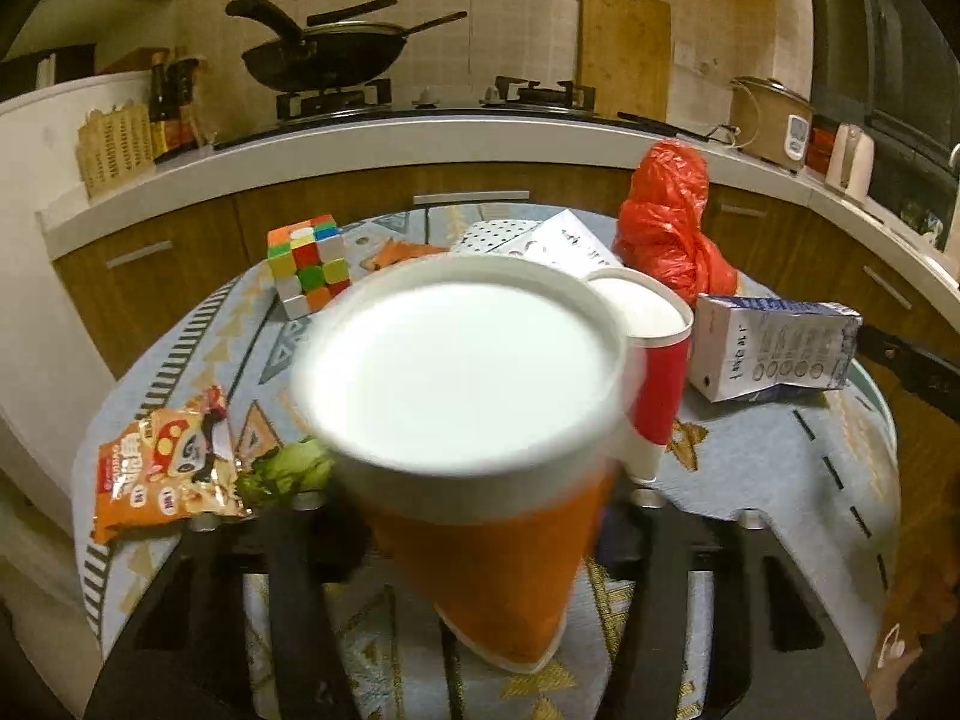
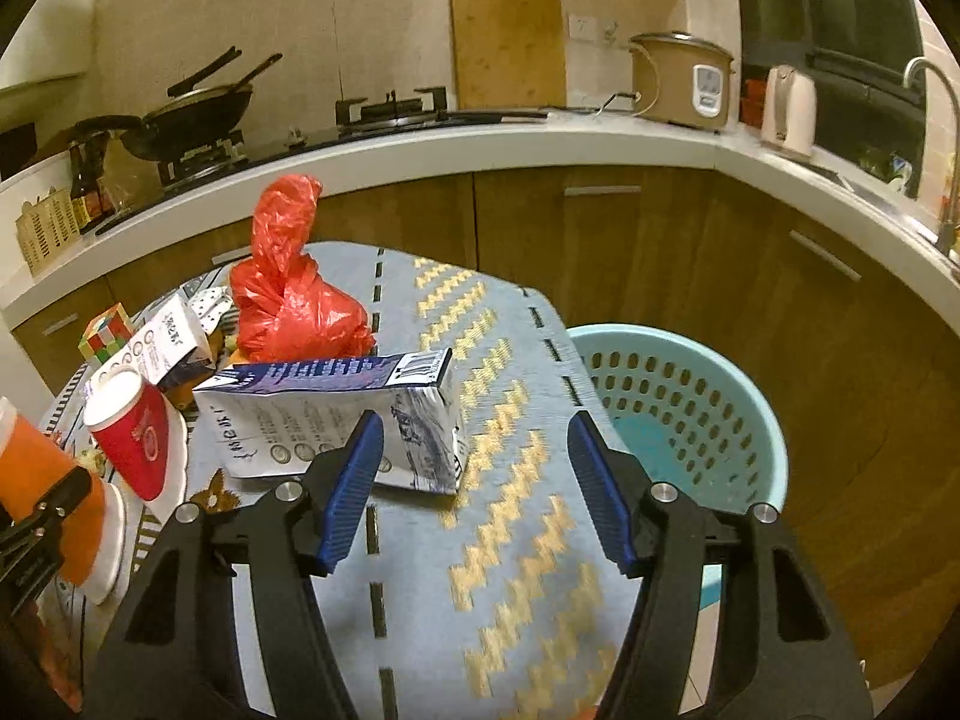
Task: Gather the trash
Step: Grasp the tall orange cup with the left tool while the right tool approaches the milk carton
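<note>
Orange paper cup (image 1: 480, 456), white-lined and empty, sits clamped between the black fingers of the left hand-held gripper (image 1: 474, 516), held by its tapered lower wall with the wide mouth tilted toward the lens. Such a cup is judged very light, thin-walled and easily crushed; a gentle squeeze low on the body, where the base stiffens it, suits it best. Just beyond it stands a red paper cup (image 1: 651, 372), upright on the patterned grey-blue cloth of the desk (image 1: 780, 480).

The right hand-held gripper (image 2: 477, 486) hovers wide open and empty, its blue ribbed pads (image 2: 354, 492) spread apart above the cloth. Directly ahead, close to the left pad, lies the blue-and-white milk carton (image 2: 336, 414) on its side, slightly dented. It is judged light, semi-stiff and somewhat slick; its narrow faces offer the surest hold. Behind it rises a knotted red plastic bag (image 2: 294, 306), soft and yielding, best pinched at the knot. A pale blue perforated plastic basket (image 2: 690, 420), near the right pad and beside the desk edge, is the likely receptacle. An orange snack wrapper (image 1: 168, 468) and a multicoloured puzzle cube (image 1: 309, 264) lie farther left.
</note>
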The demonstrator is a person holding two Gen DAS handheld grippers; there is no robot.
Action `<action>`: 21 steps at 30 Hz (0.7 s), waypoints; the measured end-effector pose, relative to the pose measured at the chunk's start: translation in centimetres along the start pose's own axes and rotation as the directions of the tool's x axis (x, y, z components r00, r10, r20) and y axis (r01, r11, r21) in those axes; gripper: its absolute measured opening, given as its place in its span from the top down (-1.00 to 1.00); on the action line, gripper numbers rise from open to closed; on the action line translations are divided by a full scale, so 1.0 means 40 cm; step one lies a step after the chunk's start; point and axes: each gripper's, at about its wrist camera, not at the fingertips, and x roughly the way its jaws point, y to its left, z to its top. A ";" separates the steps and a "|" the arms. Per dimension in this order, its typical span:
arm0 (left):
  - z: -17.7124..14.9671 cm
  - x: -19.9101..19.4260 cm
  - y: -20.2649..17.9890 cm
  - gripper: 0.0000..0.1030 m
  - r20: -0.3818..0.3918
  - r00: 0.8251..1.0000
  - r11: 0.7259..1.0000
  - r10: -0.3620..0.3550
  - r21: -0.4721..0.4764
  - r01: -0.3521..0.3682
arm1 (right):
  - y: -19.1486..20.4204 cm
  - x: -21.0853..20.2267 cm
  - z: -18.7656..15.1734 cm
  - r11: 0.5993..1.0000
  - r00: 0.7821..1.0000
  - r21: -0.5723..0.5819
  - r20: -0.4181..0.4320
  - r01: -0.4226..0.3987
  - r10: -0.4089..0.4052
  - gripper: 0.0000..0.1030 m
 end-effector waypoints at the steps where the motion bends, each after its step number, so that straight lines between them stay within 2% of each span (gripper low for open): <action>1: -0.002 -0.002 -0.001 0.04 0.008 1.000 1.000 0.009 0.000 -0.009 | 0.003 0.011 0.002 1.000 1.000 -0.007 -0.003 -0.004 0.004 -0.17; 8: -0.009 -0.026 0.012 0.05 0.068 0.998 0.999 -0.004 -0.038 0.006 | 0.026 0.061 0.008 0.997 0.997 -0.041 -0.049 -0.061 0.059 -0.15; 10: -0.009 -0.026 0.021 0.05 0.071 0.997 0.998 -0.008 -0.057 0.013 | 0.039 0.055 0.001 0.995 0.996 -0.056 -0.047 -0.080 0.078 0.07; 11: -0.009 -0.025 0.025 0.05 0.070 0.997 0.998 -0.014 -0.067 0.019 | 0.046 0.049 -0.004 0.994 0.995 -0.065 -0.051 -0.093 0.090 0.25; 12: -0.008 -0.023 0.029 0.05 0.067 0.998 0.997 -0.021 -0.074 0.025 | 0.053 0.043 -0.009 0.992 0.994 -0.070 -0.054 -0.103 0.099 0.30; 17: -0.006 -0.023 0.021 0.04 0.071 0.997 0.998 -0.026 -0.060 0.031 | 0.097 -0.016 -0.043 0.976 0.982 -0.112 -0.060 -0.185 0.179 0.30; 21: -0.005 -0.023 0.021 0.04 0.074 0.997 0.998 -0.030 -0.059 0.034 | 0.140 -0.075 -0.078 0.936 0.953 -0.184 -0.097 -0.301 0.287 0.30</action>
